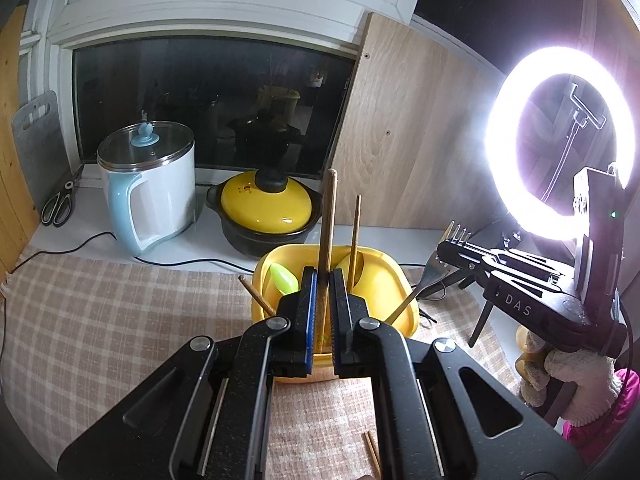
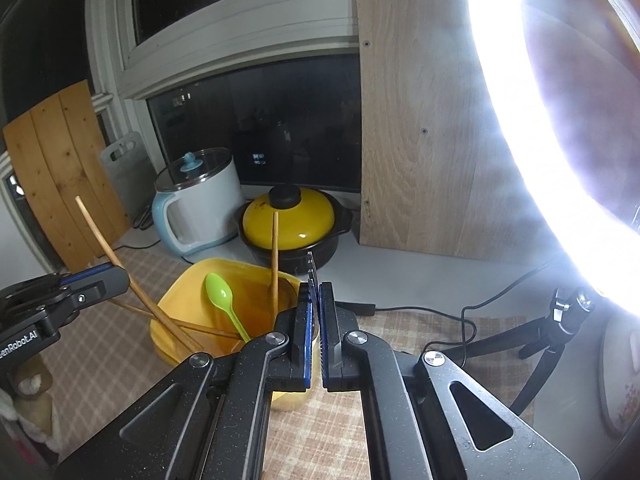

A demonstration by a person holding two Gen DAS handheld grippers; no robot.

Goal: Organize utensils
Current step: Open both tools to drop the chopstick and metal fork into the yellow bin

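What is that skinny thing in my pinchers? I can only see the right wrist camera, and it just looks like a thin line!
Observer: It's a fork. The left wrist view shows it side-on, with its tines poking up past your right gripper.
Operator: Ooh! Is anything else left to tidy up?
Observer: Yes. Two chopsticks lie on the checked cloth. They are just below the left gripper, which is pinching a wooden chopstick upright. Your camera doesn't show that spot.
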